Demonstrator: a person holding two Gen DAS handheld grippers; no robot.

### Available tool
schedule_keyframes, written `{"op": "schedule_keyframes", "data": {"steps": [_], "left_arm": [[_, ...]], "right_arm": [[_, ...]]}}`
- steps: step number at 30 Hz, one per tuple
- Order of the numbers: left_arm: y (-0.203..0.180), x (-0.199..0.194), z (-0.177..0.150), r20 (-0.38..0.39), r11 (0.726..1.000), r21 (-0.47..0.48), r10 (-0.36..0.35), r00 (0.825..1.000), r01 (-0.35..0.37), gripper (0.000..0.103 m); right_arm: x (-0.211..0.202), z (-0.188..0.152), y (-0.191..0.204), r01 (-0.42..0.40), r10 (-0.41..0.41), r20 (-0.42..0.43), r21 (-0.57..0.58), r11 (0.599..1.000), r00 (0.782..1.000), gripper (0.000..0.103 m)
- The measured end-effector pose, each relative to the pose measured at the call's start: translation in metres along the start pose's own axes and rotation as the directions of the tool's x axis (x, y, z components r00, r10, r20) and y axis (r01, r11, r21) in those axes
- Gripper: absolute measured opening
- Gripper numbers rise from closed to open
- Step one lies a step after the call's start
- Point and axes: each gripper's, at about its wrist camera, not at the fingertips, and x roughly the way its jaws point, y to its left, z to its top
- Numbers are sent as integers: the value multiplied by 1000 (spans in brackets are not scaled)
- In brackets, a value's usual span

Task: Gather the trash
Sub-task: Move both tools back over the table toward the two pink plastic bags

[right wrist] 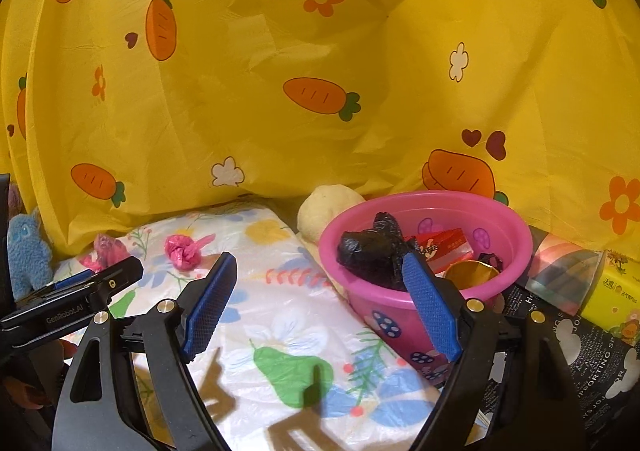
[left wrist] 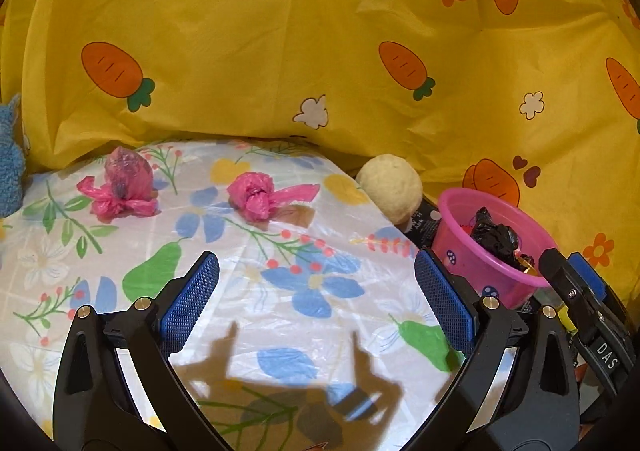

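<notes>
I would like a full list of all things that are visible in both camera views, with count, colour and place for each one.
knotted bag bundles: 2, pink, on the flowered sheet, far side
basin: 1, pink, right of the sheet
black bag: 1, black, inside the basin
red packet: 1, red, inside the basin
gold piece: 1, gold, inside the basin
ball: 1, cream, behind the basin
plush toy: 1, blue, far left edge
flowered sheet: 1, white with flowers and pears, under everything
carrot cloth: 1, yellow, backdrop
tissue pack: 1, yellow, far right
left gripper: 1, black with blue pads, open, empty
right gripper: 1, same colours, open, empty
</notes>
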Motion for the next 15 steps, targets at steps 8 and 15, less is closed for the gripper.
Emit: {"op": "schedule_keyframes", "data": {"steps": [8,15], "left_arm": [[34,-11,-7,-3,997,-34,66,998,-66,97],[77,-12,-6,-28,983,-63,171,985,-172,97]], "right_arm": [[4,-5,34,-51,50,-36,-29,998,998,85],[16,-6,70,-103,98,-67,-75,992,993,87]]}}
